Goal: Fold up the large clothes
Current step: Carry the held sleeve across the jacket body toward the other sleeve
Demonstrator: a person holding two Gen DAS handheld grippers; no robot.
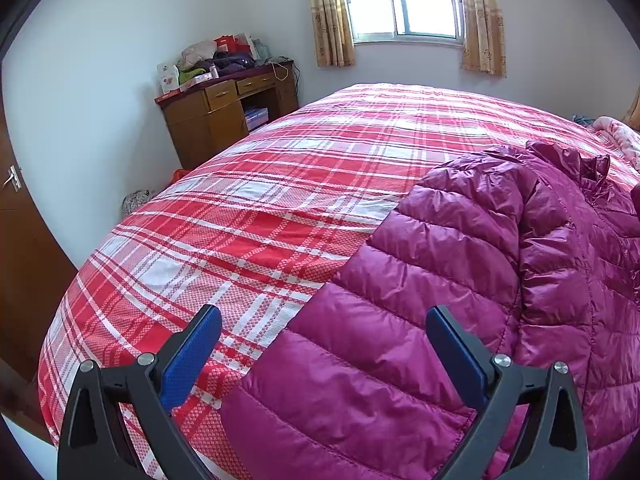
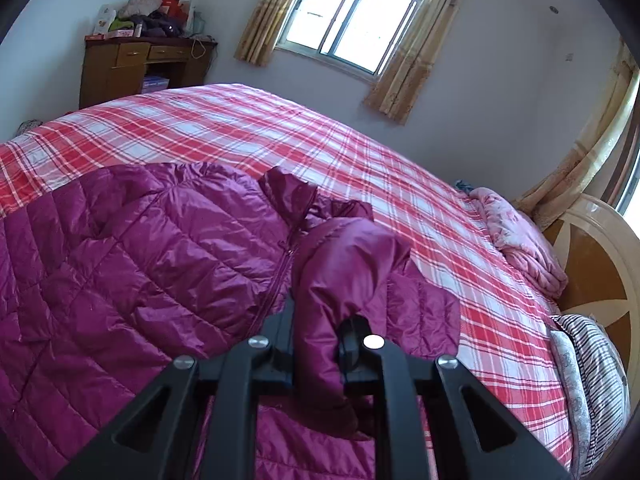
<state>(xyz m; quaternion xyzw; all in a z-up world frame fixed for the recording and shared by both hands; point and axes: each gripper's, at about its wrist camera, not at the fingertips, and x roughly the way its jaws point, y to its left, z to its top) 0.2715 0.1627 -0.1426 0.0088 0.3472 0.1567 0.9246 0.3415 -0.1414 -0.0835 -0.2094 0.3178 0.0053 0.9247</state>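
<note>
Right gripper [image 2: 320,320] fingertips hidden — buried in a bunched sleeve [image 2: 344,280] of the magenta puffer jacket [image 2: 140,280]; pads not visible. Jacket's right and lower edges cut off in the left wrist view. Items heaped on the wooden desk [image 1: 224,116] are too small to identify.

Left gripper [image 1: 323,354] hovers low over the jacket's left edge, tilted down toward the bed [image 1: 240,220]. Its 2 blue-padded fingers [image 1: 188,364] are spread wide, holding nothing.

Right gripper is clamped on the sleeve, lifted above the jacket body. Jacket lies spread, front up, on the red plaid bed cover.
</note>
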